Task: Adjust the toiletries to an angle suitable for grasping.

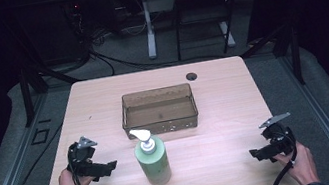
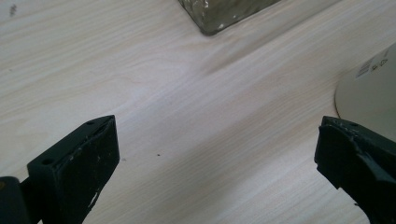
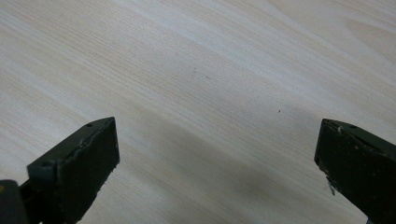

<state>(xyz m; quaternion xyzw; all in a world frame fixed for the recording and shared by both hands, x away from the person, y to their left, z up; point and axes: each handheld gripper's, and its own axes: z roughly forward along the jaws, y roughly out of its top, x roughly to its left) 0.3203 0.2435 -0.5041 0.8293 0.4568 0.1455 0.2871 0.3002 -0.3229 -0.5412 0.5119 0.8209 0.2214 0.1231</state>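
Note:
A pale green pump bottle [image 1: 151, 155] with a white pump head stands upright near the table's front edge. Its base [image 2: 369, 93] shows at the right edge of the left gripper view. Behind it sits a clear brownish plastic bin [image 1: 159, 109], whose corner [image 2: 219, 14] appears at the top of the left gripper view. My left gripper [image 1: 106, 168] rests left of the bottle, open, with nothing between its jaws [image 2: 217, 163]. My right gripper [image 1: 256, 154] lies at the front right, open over bare wood [image 3: 217, 158].
The light wooden table [image 1: 226, 112] has a dark cable hole [image 1: 191, 76] at the back. Metal frame rails run along both sides, and cables and desk legs lie on the floor beyond the far edge.

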